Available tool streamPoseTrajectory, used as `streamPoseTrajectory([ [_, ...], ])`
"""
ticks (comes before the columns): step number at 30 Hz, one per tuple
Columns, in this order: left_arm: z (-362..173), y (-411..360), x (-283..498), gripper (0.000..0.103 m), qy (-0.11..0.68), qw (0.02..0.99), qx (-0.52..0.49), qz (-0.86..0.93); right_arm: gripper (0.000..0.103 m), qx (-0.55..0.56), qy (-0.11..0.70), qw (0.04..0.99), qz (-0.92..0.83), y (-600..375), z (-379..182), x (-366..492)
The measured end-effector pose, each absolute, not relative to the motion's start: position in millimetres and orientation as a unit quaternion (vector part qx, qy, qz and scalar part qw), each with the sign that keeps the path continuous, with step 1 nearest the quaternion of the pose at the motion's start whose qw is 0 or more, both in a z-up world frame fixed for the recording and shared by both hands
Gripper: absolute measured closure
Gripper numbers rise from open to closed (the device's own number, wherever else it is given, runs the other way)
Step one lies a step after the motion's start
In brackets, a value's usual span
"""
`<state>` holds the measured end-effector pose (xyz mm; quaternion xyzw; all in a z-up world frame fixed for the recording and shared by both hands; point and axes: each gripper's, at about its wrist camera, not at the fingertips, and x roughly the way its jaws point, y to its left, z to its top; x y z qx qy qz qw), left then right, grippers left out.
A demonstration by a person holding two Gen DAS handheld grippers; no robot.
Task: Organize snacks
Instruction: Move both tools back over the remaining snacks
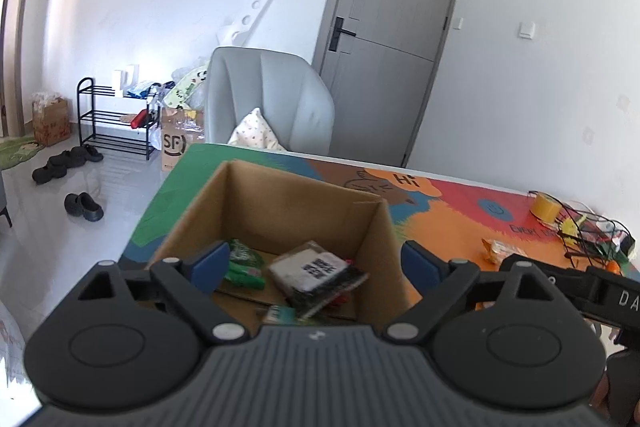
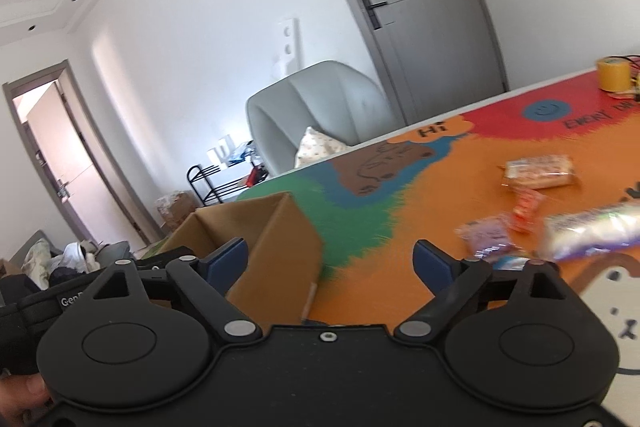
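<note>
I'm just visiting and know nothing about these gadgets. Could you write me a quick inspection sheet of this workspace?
Surface: colourful cartoon table mat.
Job's things: cardboard box holding a green packet and a black-and-white packet; orange packet, pink packet and silvery packet loose on the mat.
Clutter: yellow tape roll, wire basket.
Tools: left tool and right tool open, empty.
Cables: nothing seen.
Surroundings: grey armchair, door, shoe rack.

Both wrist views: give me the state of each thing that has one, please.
Cardboard box: open-topped, several snack packets inside.
Black-and-white packet: lying in the box.
Left tool: open, nothing held.
Right tool: open, nothing held.
Orange-wrapped snack: on the table, not boxed.
Grey door: closed.
</note>
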<state>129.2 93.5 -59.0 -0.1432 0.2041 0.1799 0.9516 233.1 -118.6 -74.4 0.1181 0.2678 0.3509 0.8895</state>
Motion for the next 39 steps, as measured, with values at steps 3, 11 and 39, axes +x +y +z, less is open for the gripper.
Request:
streamPoseTrajectory([
  [3, -57, 82, 133, 0.010, 0.206, 0.954, -0.139, 0.168, 0.008, 0.123, 0.268, 0.893, 0.339, -134, -77, 233],
  [11, -53, 53, 141, 0.006, 0.203, 0.961, -0.117, 0.148, 0.000, 0.138, 0.262, 0.904, 0.310, -170, -78, 232],
  [39, -72, -19, 179, 0.004, 0.225, 0.967, -0.097, 0.065, 0.000, 0.155, 0.269, 0.922, 0.230, -257, -99, 240],
])
